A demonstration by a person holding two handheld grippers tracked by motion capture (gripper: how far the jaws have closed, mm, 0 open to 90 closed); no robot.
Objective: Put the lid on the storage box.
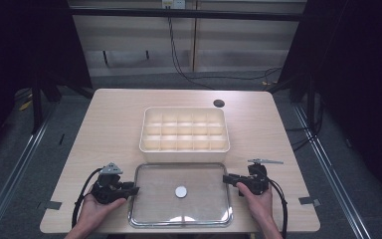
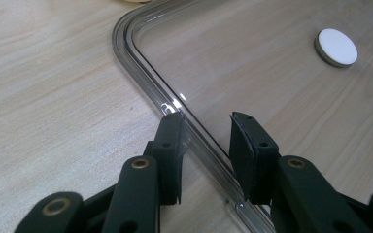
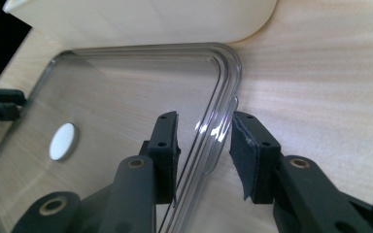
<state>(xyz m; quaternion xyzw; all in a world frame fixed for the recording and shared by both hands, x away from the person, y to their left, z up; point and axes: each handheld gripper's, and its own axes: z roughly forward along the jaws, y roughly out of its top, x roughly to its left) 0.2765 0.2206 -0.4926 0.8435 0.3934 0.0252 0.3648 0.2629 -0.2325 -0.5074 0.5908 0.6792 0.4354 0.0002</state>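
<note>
Clear lid [image 1: 199, 180] | flat on table [image 1: 114, 119], 6 o'clock of compartment box [image 1: 184, 128] | left gripper [image 2: 205, 127], right gripper [image 3: 203, 127] part-open, straddling opposite rims, not yet pinching, likely for level two-handed lift.

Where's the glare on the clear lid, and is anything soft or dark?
High view: the clear lid reflects white along its near edge, and the room around the table is nearly black. Left gripper view: a small glint on the rim by the left claw. Right gripper view: bright streaks on the rim; the white box is overexposed.
</note>
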